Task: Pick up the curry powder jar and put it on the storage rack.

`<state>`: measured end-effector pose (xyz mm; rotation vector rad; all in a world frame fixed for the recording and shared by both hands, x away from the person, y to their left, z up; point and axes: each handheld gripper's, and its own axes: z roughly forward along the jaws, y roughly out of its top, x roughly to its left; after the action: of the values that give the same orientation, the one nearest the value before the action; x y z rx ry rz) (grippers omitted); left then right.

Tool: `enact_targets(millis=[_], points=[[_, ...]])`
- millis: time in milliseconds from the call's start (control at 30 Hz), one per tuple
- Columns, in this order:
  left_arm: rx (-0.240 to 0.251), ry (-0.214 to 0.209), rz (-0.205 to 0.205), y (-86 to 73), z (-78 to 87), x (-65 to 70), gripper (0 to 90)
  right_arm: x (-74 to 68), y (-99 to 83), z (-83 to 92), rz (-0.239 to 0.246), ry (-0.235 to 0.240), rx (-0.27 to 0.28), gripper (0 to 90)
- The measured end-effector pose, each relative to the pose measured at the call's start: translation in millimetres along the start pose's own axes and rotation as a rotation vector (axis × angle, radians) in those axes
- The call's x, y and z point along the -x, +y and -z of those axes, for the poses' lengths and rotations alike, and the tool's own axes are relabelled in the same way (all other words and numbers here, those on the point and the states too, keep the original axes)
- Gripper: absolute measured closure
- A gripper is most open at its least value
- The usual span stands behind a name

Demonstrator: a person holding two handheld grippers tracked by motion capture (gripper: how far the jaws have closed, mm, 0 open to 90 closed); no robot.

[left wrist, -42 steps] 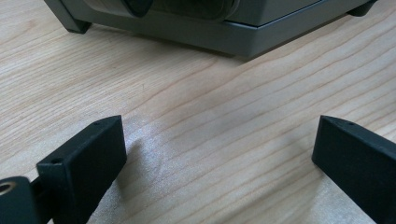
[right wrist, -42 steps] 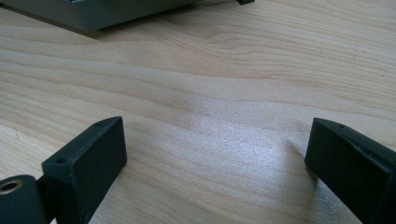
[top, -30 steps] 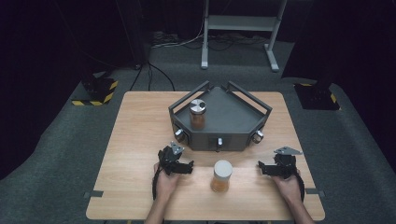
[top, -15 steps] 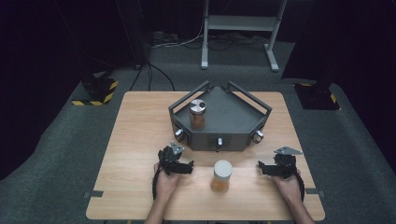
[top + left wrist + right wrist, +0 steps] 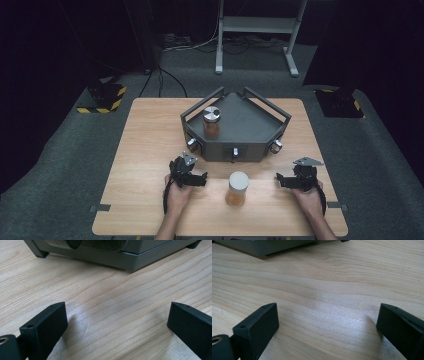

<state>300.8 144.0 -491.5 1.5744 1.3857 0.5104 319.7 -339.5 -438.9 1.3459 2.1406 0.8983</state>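
Near jar (image 5: 237,188): white lid, amber contents, upright on the table (image 5: 150,150) near its front edge, between the two grippers and touching neither. Two jars counted; the second jar (image 5: 211,122), silver-lidded with the same amber fill, upright on the dark tray (image 5: 250,125) behind, left of its middle. One tray, angular, with side rails and three knobs along its front. Left gripper (image 5: 201,181), jaws wide with bare wood between, just left of the near jar. Right gripper (image 5: 281,182), jaws equally wide, to the jar's right, somewhat farther off. Two hands, one on each gripper
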Motion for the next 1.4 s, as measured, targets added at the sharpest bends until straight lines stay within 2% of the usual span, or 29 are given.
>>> enact_targets(millis=[233,367,833,1133,1400], points=[[0.001,-0.001,0.0,-0.2,0.1,0.0,3.2,1.5,-0.9,0.7,-0.002,0.009,0.002,3.0],[0.001,-0.001,0.0,-0.1,0.1,0.0,3.3,3.8,-7.0,5.6,-0.014,0.043,0.015,3.0],[0.001,-0.001,0.0,-0.2,0.1,0.1,3.3,-6.2,-23.2,21.8,0.068,0.159,0.038,3.7],[0.001,-0.001,0.0,-0.1,0.1,0.0,3.3,-17.8,-24.4,29.2,0.151,0.273,0.085,5.4],[0.001,0.0,0.0,-0.2,0.1,0.1,3.3,-27.9,-19.4,30.3,0.233,0.419,0.124,5.6]])
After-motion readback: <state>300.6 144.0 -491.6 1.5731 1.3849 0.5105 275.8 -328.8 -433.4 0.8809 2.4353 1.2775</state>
